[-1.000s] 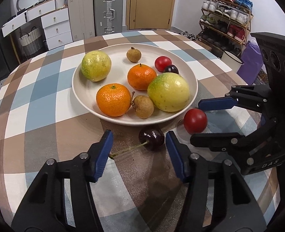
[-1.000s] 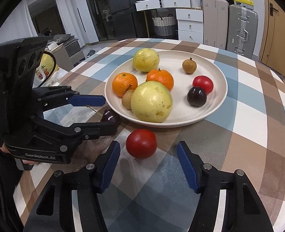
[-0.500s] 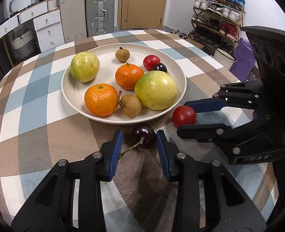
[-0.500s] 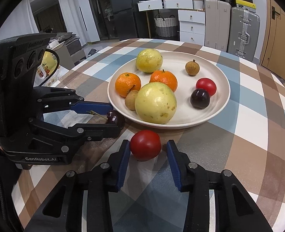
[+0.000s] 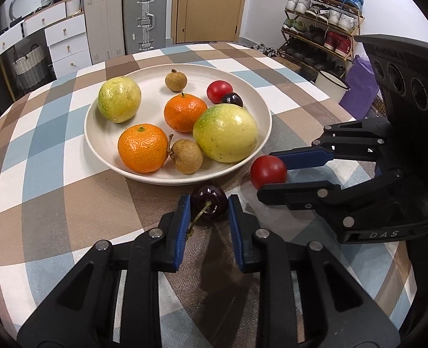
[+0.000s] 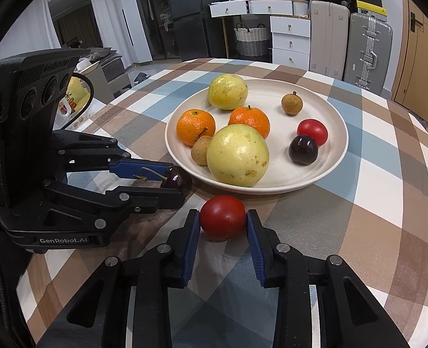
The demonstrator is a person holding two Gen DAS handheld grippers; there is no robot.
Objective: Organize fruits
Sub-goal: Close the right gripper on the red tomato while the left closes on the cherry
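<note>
A dark cherry (image 5: 209, 206) with a green stem lies on the checked tablecloth just in front of the white plate (image 5: 151, 103). My left gripper (image 5: 208, 201) is shut on the cherry, both blue pads against its sides. To its right, a small red tomato (image 6: 223, 217) rests on the cloth between the pads of my right gripper (image 6: 222, 216); its jaws are closing and both pads touch the tomato. The plate (image 6: 315, 171) holds two yellow-green guavas, two oranges, two brown longans, a red tomato and a dark cherry.
The round table's edge curves close on the near side. Behind it stand white drawers (image 5: 66, 43), suitcases (image 5: 144, 17), a wooden door and a shoe rack (image 5: 321, 20). A white pot (image 5: 331, 84) and a purple bag sit beyond the table's right edge.
Both grippers have closed from wide open onto the fruit in front of them, the left on the cherry, the right on the tomato. Neither fruit has left the cloth.
</note>
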